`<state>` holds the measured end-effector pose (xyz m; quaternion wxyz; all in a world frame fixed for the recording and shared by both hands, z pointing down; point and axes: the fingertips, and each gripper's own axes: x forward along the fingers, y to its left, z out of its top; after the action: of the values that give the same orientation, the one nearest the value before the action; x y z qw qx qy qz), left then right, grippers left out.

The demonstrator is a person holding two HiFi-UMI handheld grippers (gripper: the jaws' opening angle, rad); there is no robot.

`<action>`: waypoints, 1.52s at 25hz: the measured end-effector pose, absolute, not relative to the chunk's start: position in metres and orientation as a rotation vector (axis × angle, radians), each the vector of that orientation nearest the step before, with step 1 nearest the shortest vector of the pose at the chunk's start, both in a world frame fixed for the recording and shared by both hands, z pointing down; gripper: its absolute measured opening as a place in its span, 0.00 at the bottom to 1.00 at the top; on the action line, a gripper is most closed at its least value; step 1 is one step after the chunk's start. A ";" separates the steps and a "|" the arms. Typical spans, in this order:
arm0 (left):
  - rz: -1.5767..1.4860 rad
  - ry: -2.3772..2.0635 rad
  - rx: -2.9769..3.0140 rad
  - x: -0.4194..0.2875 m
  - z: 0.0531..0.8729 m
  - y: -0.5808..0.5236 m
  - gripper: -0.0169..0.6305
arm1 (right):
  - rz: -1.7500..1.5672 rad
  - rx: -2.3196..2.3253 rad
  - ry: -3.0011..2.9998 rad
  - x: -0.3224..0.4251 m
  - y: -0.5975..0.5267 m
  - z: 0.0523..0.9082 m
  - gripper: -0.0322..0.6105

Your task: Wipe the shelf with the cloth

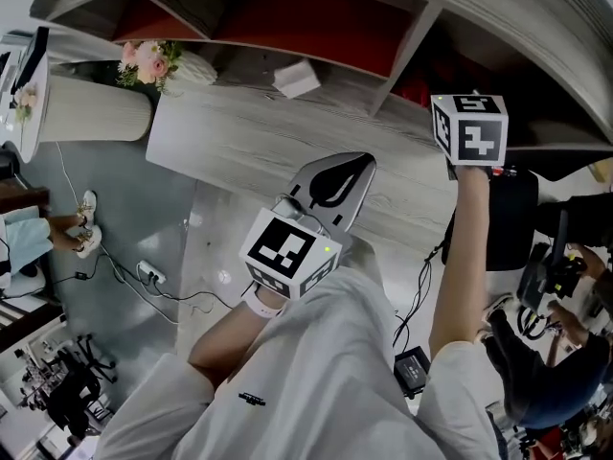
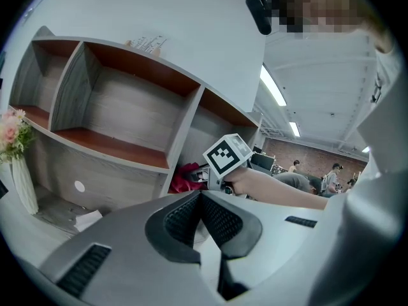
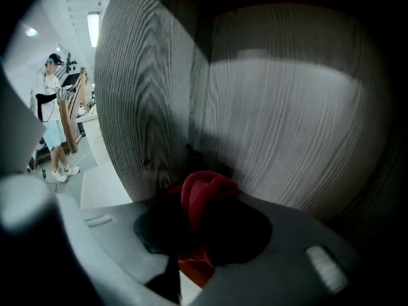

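Two tongs are in play, and only one of them is working. The right tongs (image 3: 201, 217) are clamped on the red cloth (image 3: 205, 193), which bunches into a soft, crumpled wad between the pads and bulges past their tips. The wad sits at or just short of the grey wood-grain wall of the shelf (image 3: 287, 120), deep in a shadowed compartment; contact cannot be confirmed. In my judgement the cloth is held leading so that fabric, not tongs, meets the wood. The head view shows the right arm stretched out to reach that recess at the unit's right end, with the marker cube at the opening.

The left tongs (image 2: 201, 193) are pressed together with nothing between them. They are held near the person's body, clear of the working arm and seemingly parked out of the way. From their view the cloth shows as a red patch low in the compartment, beside the divider.

A vase of pink flowers (image 1: 148, 62) and a white folded item (image 1: 295, 78) stand on the lower board, well apart from that compartment.
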<state>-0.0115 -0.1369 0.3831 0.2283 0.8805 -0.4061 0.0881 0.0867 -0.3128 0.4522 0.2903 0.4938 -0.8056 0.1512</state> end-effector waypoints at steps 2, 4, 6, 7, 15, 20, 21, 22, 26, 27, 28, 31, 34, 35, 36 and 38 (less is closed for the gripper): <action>0.244 -1.110 2.425 -0.010 0.383 -0.137 0.03 | 0.454 1.367 -2.149 0.099 -0.311 0.452 0.22; 0.245 -1.099 2.428 -0.007 0.384 -0.136 0.03 | 0.508 1.423 -2.149 0.116 -0.308 0.451 0.22; 0.248 -1.084 2.430 -0.003 0.385 -0.133 0.03 | 0.572 1.477 -2.159 0.133 -0.305 0.451 0.22; 0.251 -1.075 2.431 -0.001 0.386 -0.132 0.03 | 0.608 1.501 -2.167 0.141 -0.304 0.452 0.22; 0.262 -1.022 2.448 0.013 0.389 -0.125 0.03 | 0.836 1.683 -2.163 0.183 -0.290 0.451 0.22; 0.264 -1.018 2.452 0.014 0.388 -0.123 0.03 | 0.832 1.750 -2.128 0.195 -0.284 0.451 0.21; 0.264 -1.020 2.451 0.013 0.388 -0.122 0.03 | 0.834 1.769 -2.120 0.196 -0.284 0.451 0.21; 0.262 -1.024 2.449 0.011 0.388 -0.123 0.03 | 0.842 1.790 -2.111 0.197 -0.283 0.452 0.21; 0.255 -1.042 2.440 0.000 0.387 -0.124 0.03 | 0.886 1.886 -2.095 0.197 -0.278 0.452 0.21; 0.253 -1.048 2.436 -0.003 0.387 -0.124 0.03 | 0.884 1.914 -2.089 0.198 -0.275 0.452 0.21; 0.251 -1.053 2.433 -0.006 0.387 -0.124 0.03 | 0.878 1.941 -2.082 0.199 -0.273 0.451 0.21; 0.252 -1.063 2.427 -0.012 0.387 -0.124 0.03 | 0.898 2.021 -2.074 0.203 -0.269 0.449 0.21; 0.265 -1.061 2.424 -0.015 0.389 -0.123 0.03 | 0.964 2.111 -2.075 0.208 -0.265 0.448 0.21; 0.267 -1.057 2.424 -0.015 0.390 -0.123 0.03 | 0.984 2.148 -2.067 0.210 -0.264 0.447 0.21; 0.268 -1.053 2.425 -0.014 0.390 -0.123 0.03 | 1.002 2.190 -2.056 0.213 -0.261 0.445 0.21; 0.271 -1.044 2.428 -0.011 0.390 -0.122 0.03 | 1.050 2.285 -2.044 0.219 -0.256 0.439 0.21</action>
<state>-0.0109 -0.1221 0.3901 0.2401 0.8872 -0.3814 0.0990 0.2190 -0.2561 0.4391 -0.0496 0.7043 -0.6299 0.3236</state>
